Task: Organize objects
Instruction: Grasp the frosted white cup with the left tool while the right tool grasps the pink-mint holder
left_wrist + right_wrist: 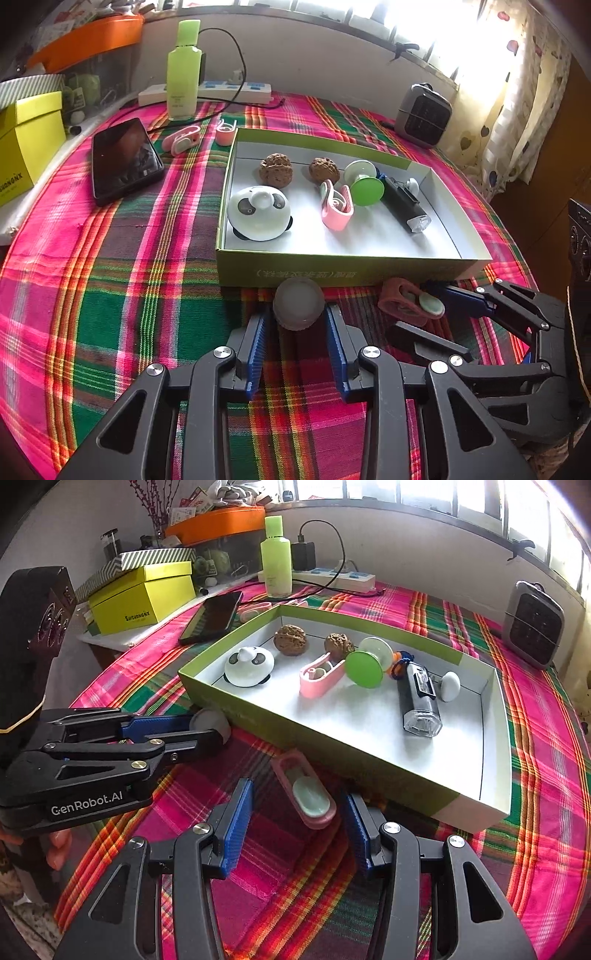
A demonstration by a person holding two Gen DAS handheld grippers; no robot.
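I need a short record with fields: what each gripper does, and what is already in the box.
left gripper: open, fingers on either side of a translucent ball on the cloth
right gripper: open, around a pink clip beside the box
green box: panda toy, two walnuts, pink clip, green suction cup, flashlight

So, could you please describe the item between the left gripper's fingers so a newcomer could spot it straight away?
Find the shallow green box on the plaid tablecloth. Just outside its near wall, between the open fingers of the left gripper, sits a frosted grey ball. Unlike the pink clip lying beside it, it is round, translucent and plain.
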